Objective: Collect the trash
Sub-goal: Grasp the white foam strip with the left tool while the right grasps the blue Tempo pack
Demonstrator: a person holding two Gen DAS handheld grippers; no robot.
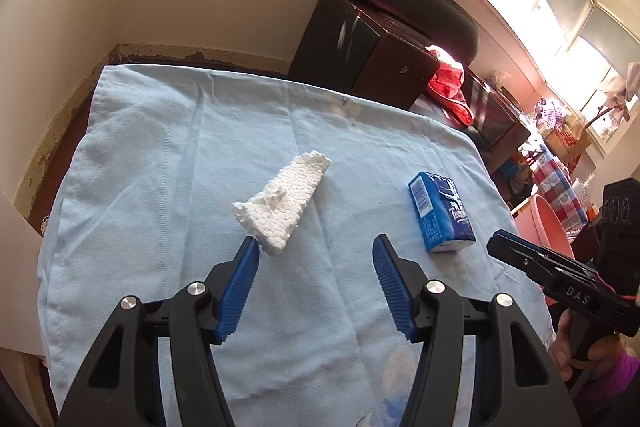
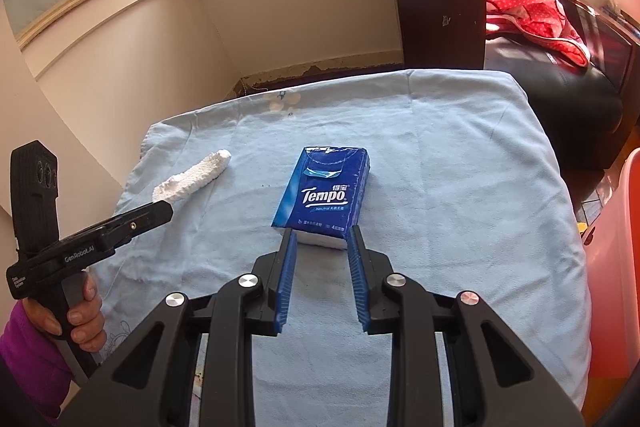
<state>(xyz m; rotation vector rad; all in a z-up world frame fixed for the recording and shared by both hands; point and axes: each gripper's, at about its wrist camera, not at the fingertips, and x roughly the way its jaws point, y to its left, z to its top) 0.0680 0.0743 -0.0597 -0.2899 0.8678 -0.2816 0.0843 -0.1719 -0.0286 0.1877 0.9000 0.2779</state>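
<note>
A white foam piece [image 1: 282, 203] lies on the light blue cloth [image 1: 160, 155]; it also shows in the right wrist view [image 2: 194, 177]. A blue Tempo tissue pack [image 2: 324, 193] lies to its right, and shows in the left wrist view [image 1: 440, 213]. My left gripper [image 1: 316, 247] is open, just short of the foam, its left fingertip near the foam's near end. My right gripper [image 2: 322, 233] is open, its fingertips at the pack's near end on either side, not closed on it.
A pink bin [image 1: 536, 227] stands off the table's right edge, also seen in the right wrist view [image 2: 616, 267]. A dark wooden box [image 2: 440, 19] and a black sofa with a red cloth [image 2: 536, 15] stand behind the table. Walls close in at the left.
</note>
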